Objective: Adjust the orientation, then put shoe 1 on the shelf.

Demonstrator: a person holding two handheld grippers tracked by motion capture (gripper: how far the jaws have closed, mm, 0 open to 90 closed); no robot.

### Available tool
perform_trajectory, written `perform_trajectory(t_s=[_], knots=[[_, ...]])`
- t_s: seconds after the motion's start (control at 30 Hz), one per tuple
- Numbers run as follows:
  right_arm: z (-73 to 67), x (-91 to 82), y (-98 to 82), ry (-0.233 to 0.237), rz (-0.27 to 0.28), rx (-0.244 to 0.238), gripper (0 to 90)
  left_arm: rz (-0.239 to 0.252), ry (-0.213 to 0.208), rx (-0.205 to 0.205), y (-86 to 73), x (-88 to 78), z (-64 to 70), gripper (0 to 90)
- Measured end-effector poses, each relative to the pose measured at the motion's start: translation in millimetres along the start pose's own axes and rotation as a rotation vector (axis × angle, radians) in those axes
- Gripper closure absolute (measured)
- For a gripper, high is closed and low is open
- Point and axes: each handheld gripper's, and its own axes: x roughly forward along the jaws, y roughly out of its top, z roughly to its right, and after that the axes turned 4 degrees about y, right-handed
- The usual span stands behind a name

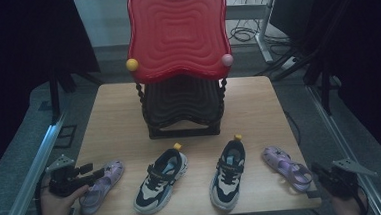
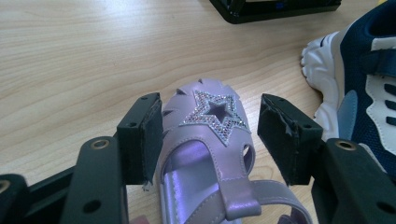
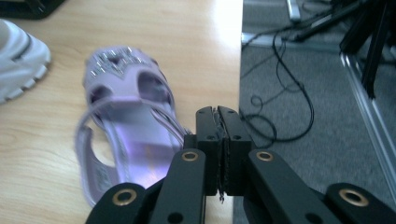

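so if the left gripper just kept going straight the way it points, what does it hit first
Probably nothing solid at first: the left gripper has its open jaws either side of the purple sandal, so they would slide along it; beyond its toe lies bare table.

Glossy lilac sandal — matt wood table

left sandal heel cut off (bottom edge, left gripper view).

A light wooden table with a pale grain stands on grey carpeted floor — black cables loop across it beside the table's edge. Metal rails flank both sides, and the surroundings beyond lie dark.
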Motion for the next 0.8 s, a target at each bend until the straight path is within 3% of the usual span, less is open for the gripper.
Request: perform_trajectory(t_s=[0.27, 0.37, 0.4, 0.53, 0.73, 0.8], knots=[[-16.1, -2.7, 9.9, 0.056, 0.038, -0.069, 86.3, 0.002, -0.003, 0.007, 1.2, -4.0, 1.8, 40.7], [-19.1, -1.8, 10.7, 0.073, 0.037, -0.074, 81.6, 0.005, -0.003, 0.009, 1.2, -5.9, 3.0, 41.0], [-22.5, 0.1, 11.1, 0.102, 0.028, -0.091, 73.7, 0.01, -0.008, 0.012, 1.7, -8.6, 4.7, 41.1], [-27.7, 2.5, 11.7, 0.121, 0.023, -0.115, 67.5, 0.011, -0.026, 0.031, 4.4, -16.2, 10.4, 43.2], [-27.3, 6.2, 10.3, 0.146, 0.023, -0.093, 64.0, 0.007, -0.029, 0.055, 3.5, -25.4, 16.1, 44.6], [-28.3, 6.4, 9.6, 0.152, 0.019, -0.095, 63.3, -0.008, -0.034, 0.055, -5.7, -29.2, 17.8, 45.5]])
